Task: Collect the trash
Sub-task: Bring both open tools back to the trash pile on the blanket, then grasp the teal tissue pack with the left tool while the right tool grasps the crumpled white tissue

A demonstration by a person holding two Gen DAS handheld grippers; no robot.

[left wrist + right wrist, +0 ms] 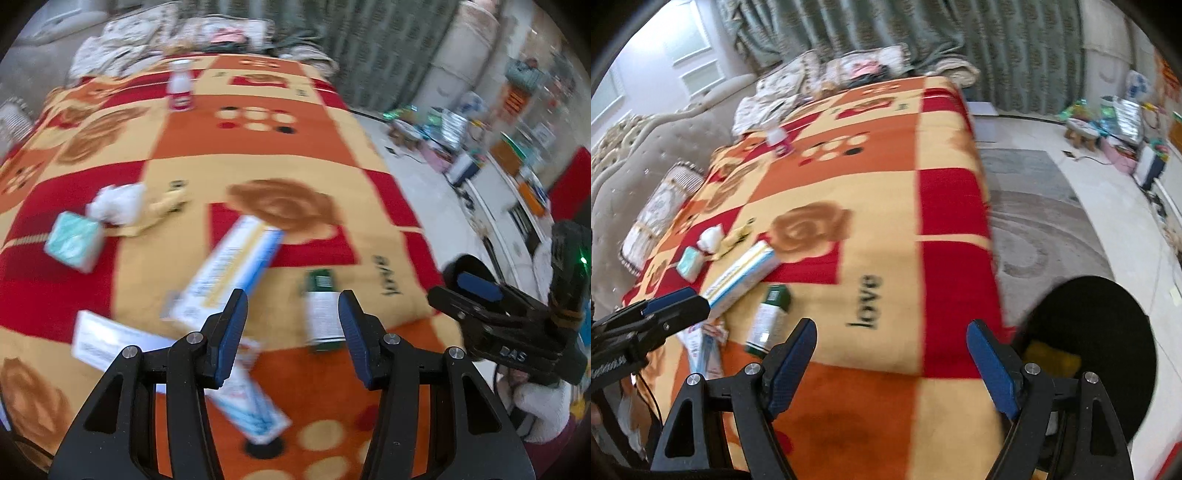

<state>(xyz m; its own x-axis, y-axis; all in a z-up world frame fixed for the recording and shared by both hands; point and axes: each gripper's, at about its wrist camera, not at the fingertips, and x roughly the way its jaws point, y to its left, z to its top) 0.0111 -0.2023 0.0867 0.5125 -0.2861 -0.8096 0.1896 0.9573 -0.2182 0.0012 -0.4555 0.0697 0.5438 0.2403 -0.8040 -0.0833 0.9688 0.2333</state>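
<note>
Trash lies on a bed with a red, orange and cream blanket. A long blue-white box, a green-white box, a toothpaste-like tube, a white flat packet, a teal tissue pack and crumpled white paper lie there. My left gripper is open and empty above the boxes. My right gripper is open and empty over the blanket's near edge, and shows in the left wrist view. A black bin stands on the floor at the right, with something yellow inside.
A pink-white bottle stands far up the bed near pillows. A padded headboard is at the left. A grey rug and cluttered shelves lie to the right of the bed.
</note>
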